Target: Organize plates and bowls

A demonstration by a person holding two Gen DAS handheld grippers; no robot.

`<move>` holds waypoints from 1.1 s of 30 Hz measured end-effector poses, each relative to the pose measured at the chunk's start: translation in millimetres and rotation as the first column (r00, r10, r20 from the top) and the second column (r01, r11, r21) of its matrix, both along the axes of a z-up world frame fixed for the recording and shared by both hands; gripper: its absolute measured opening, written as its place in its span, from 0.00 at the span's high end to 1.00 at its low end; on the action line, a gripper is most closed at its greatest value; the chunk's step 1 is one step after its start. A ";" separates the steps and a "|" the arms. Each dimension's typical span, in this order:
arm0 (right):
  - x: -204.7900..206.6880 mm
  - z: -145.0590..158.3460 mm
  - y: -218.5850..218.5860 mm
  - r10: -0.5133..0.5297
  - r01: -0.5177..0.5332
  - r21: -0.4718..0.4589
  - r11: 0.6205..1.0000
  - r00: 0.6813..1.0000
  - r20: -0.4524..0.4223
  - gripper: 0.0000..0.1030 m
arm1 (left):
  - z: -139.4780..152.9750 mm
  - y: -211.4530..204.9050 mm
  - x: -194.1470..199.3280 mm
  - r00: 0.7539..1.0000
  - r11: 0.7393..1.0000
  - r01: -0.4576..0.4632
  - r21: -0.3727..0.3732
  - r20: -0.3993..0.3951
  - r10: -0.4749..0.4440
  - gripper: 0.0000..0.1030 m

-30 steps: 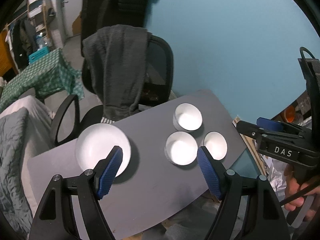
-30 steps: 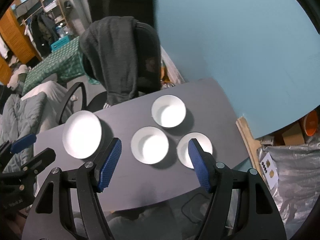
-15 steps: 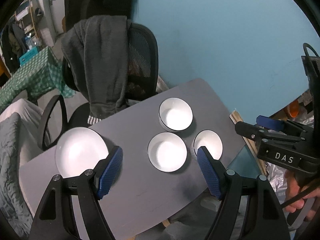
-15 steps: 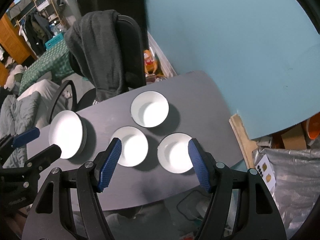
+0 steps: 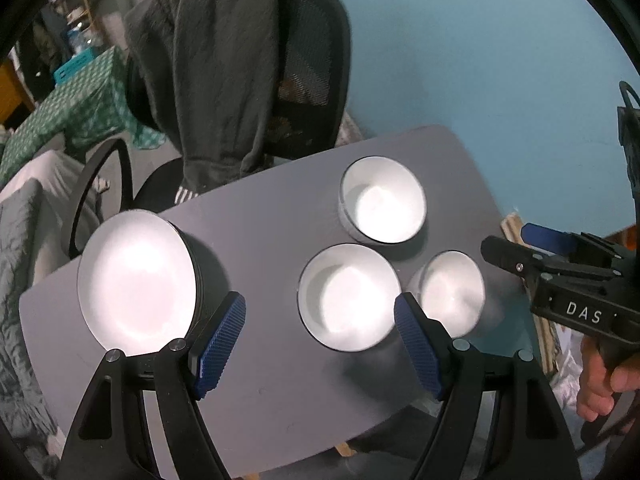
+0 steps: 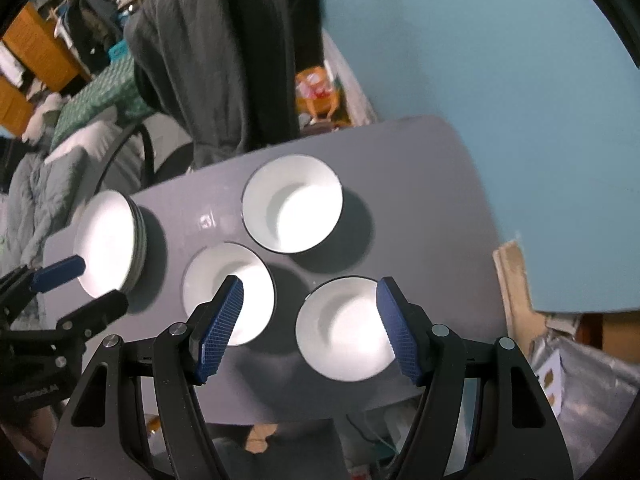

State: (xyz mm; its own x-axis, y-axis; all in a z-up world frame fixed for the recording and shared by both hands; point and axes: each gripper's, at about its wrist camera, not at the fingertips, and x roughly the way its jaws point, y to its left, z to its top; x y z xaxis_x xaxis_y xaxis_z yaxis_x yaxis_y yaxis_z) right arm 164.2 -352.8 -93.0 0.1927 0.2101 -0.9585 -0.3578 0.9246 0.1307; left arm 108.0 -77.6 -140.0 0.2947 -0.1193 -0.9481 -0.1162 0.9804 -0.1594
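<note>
Sitting apart: three bowls (image 6: 292,204), one plate stack (image 6: 106,240).

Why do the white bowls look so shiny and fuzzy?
Left wrist view: light overexposes the bowls and plate stack, and the bowl on the right is smeared by blur. Right wrist view: the same glare, dark shadows beside each bowl, fisheye-curved table edges.

- Dim room; white bowls (image 6: 292,204) and plates (image 5: 136,280) blow out with glare.
- Bowl shadows fall toward 4 o'clock on the tabletop (image 6: 420,200).
- Fisheye bending, dark vignette at edges; slight motion blur.
</note>
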 end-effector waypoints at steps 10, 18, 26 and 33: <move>13.6 -57.1 22.2 0.129 -0.128 0.013 0.992 0.989 -0.067 0.33 | -45.9 0.9 4.2 0.998 0.999 -0.049 0.004 -0.034 0.049 0.24; 11.4 -88.2 43.1 0.238 -0.235 0.042 0.971 0.967 -0.087 0.33 | -87.4 3.7 6.1 0.991 0.996 -0.083 -0.013 -0.102 0.081 0.24; 7.4 -110.6 47.3 0.277 -0.277 0.023 0.961 0.952 -0.129 0.50 | -111.8 8.4 6.0 0.975 0.986 -0.162 -0.028 -0.159 0.156 0.24; 10.5 -121.6 54.5 0.291 -0.292 0.020 0.956 0.945 -0.149 0.59 | -119.6 -0.5 4.3 0.974 0.988 -0.152 -0.016 -0.169 0.148 0.25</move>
